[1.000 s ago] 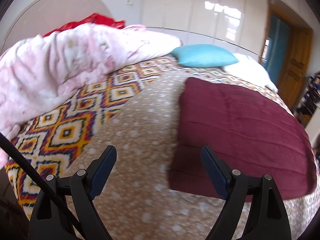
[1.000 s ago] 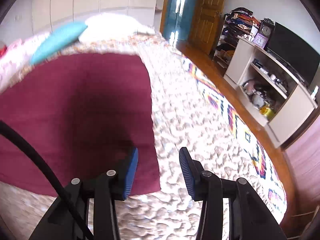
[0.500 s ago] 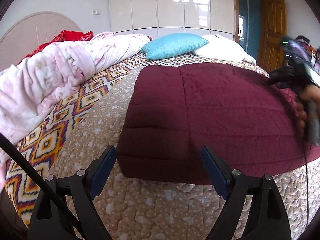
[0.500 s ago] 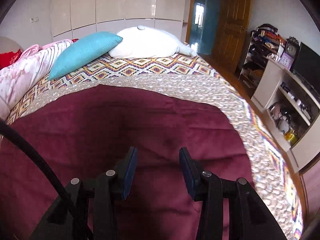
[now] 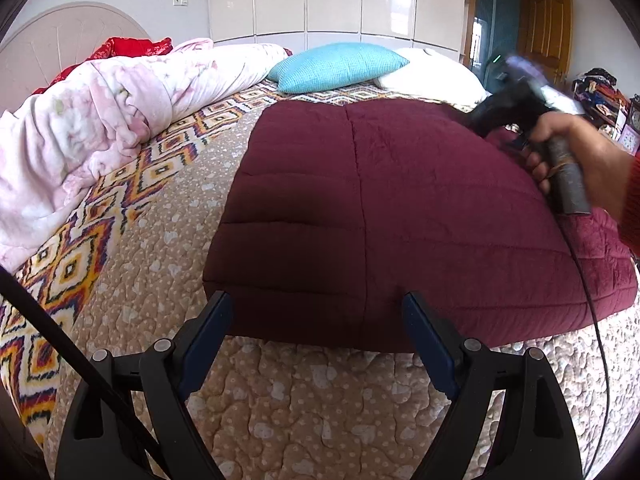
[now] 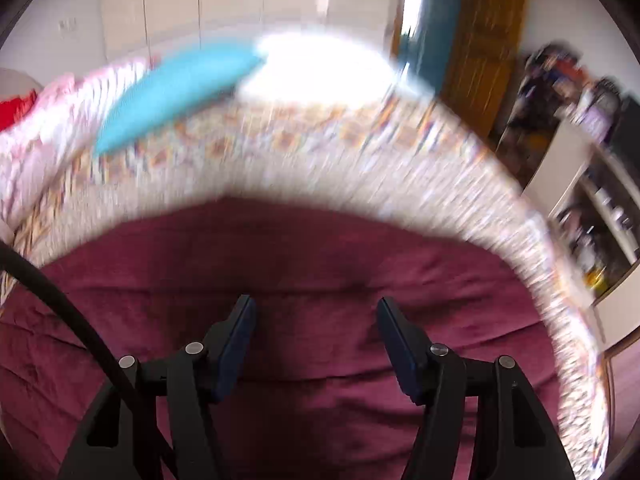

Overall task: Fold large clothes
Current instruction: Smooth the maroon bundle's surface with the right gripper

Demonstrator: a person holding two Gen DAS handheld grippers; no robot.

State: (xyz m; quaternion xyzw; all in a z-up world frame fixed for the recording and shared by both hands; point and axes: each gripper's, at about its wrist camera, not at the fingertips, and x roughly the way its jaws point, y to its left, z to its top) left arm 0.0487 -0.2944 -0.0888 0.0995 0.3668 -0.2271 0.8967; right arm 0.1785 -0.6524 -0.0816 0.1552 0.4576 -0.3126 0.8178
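Left claw (image 5: pixel 316 334) wide apart, empty, at near edge of maroon quilt (image 5: pixel 400 208), which lies flat mid-bed (image 5: pixel 280 400). Right claw (image 6: pixel 314 340) over quilt's far right, opening, nothing between. Prob. next: both pinch edges, fold over.

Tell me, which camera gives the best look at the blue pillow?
The left wrist view. There the blue pillow is sharp and whole, lying at the far end of the bed beside a white pillow. The right wrist view shows the same pillow only as a blurred streak.
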